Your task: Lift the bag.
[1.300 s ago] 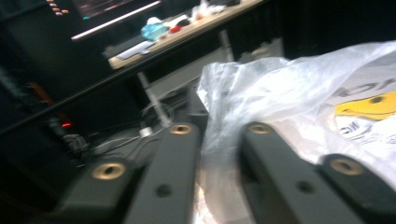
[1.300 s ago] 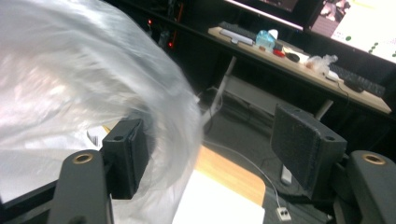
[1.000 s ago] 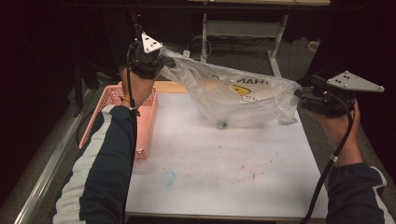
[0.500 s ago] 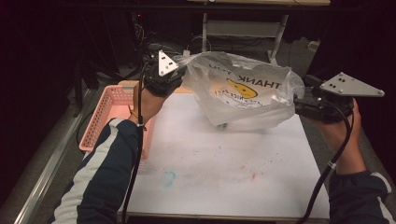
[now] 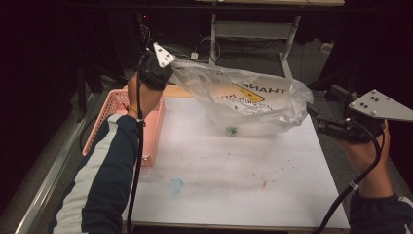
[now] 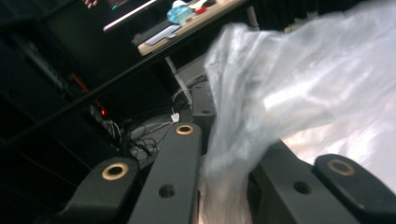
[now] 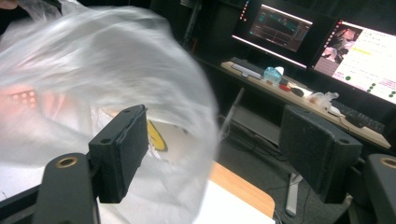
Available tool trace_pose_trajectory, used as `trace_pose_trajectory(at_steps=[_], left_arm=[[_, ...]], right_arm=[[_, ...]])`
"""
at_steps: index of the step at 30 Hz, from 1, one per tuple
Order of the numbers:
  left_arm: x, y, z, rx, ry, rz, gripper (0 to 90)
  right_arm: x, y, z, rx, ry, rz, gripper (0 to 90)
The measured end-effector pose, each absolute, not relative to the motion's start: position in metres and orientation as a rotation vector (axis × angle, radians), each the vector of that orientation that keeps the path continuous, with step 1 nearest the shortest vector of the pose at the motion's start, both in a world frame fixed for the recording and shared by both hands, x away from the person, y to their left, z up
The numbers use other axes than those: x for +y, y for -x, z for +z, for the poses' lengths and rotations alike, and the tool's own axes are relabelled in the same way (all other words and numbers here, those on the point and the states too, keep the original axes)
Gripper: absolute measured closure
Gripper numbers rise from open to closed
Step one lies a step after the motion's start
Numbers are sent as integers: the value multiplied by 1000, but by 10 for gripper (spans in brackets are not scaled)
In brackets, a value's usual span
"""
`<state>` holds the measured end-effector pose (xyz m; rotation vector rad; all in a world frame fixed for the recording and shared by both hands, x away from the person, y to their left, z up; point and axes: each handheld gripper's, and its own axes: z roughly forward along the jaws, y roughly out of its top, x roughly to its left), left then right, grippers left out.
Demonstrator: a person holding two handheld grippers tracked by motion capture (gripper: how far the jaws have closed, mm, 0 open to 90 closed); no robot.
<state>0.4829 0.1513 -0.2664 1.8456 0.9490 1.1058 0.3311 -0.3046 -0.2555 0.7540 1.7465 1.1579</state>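
A clear plastic bag (image 5: pixel 243 100) with a yellow print and mirrored lettering hangs over the white table (image 5: pixel 234 185). My left gripper (image 5: pixel 169 68) is raised at the table's far left and is shut on the bag's top edge. In the left gripper view the film (image 6: pixel 303 79) is pinched between the jaws of the left gripper (image 6: pixel 224 161). My right gripper (image 5: pixel 314 117) is by the bag's right end. Its jaws have just been opening and stand wide. In the right gripper view the bag (image 7: pixel 93 70) billows partly between the right gripper (image 7: pixel 219 144) pads, untouched. A small green thing (image 5: pixel 231 130) lies in the bag.
A pink basket (image 5: pixel 119 122) stands along the table's left edge under the left forearm. A teal smear (image 5: pixel 175 185) and reddish specks mark the tabletop. Beyond the table are a desk frame (image 5: pixel 287 36) and, in the right gripper view, lit monitors (image 7: pixel 280 28).
The bag's right end has come off the right gripper and bunched up. The right hand drew back to the right. The left gripper swung right, then back, keeping hold of the bag.
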Motion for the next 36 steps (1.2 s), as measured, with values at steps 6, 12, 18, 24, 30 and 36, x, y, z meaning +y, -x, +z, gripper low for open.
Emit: trace_pose_trajectory(at_steps=[6,12,18,24,30,36], left_arm=[[161,-475,-276,889,-1820,934,644],[154,-455,-291,788,-1827,837,339],[159,-426,-293,733,-1798,812,256],[166,-399,-297,687,-1799,827,236],[171,-370,-327,649,-1805,880,233],[183,-343,-351,615,-1765,847,161]], right_arm=[[-298,-339,-272,1786,-800,1162,255],[-278,-352,-306,1877,-826,1128,279],[-281,-361,-327,1877,-891,1134,305],[-281,-365,-339,1871,-921,1135,313],[-281,-367,-342,1869,-922,1123,336],[-284,-373,-345,1856,-955,1160,455]])
